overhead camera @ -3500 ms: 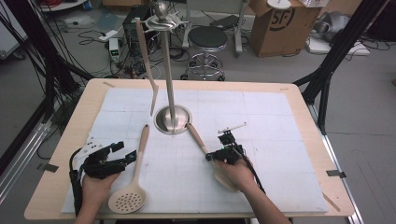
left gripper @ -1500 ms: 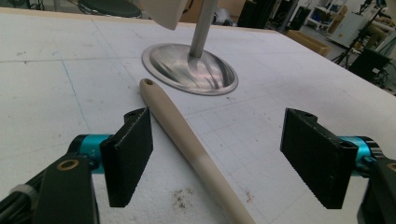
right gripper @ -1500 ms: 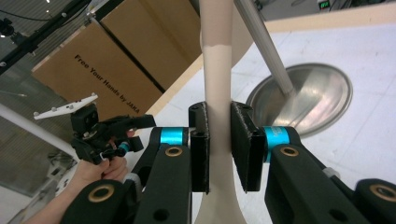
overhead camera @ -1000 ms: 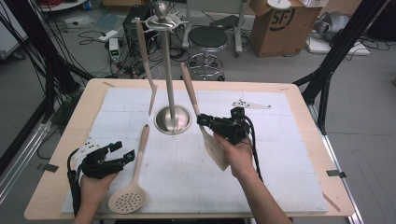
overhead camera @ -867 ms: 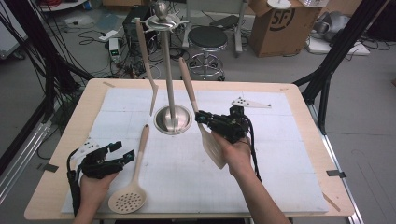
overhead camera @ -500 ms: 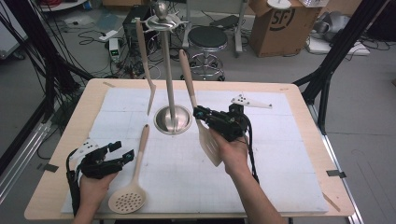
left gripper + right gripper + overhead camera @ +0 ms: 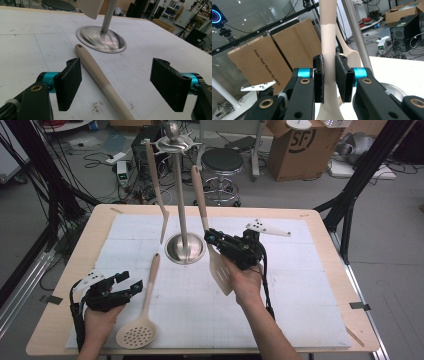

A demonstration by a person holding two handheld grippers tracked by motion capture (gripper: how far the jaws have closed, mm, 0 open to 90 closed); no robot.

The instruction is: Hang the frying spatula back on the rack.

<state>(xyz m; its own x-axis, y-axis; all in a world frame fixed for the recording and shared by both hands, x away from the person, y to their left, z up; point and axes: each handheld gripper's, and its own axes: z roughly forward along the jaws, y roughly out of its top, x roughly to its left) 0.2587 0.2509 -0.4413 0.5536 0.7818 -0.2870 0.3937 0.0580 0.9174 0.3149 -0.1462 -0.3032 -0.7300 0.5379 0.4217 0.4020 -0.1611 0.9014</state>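
A steel rack stands at the middle of the mat, its round base (image 7: 185,248) under a tall pole (image 7: 179,190). One beige spatula (image 7: 156,180) hangs from the rack's top on the left. My right gripper (image 7: 212,240) is shut on the handle of a second beige spatula (image 7: 200,195), held upright beside the pole with its blade (image 7: 220,270) down. In the right gripper view both pads (image 7: 319,77) press on that handle (image 7: 329,37). A beige skimmer (image 7: 142,315) lies flat on the mat. My left gripper (image 7: 127,282) rests open beside it, the skimmer handle (image 7: 100,75) lying between the jaws (image 7: 116,83) untouched.
A white mat (image 7: 300,285) covers the wooden table (image 7: 360,320). Beyond the far edge stand a black stool (image 7: 221,162) and a cardboard box (image 7: 300,145), with cables on the floor. A small white part (image 7: 267,227) lies right of my right gripper.
The right gripper has picked the spatula up off the mat and stood it upright by the pole, rising slightly over the last second. The left gripper and skimmer stayed still.
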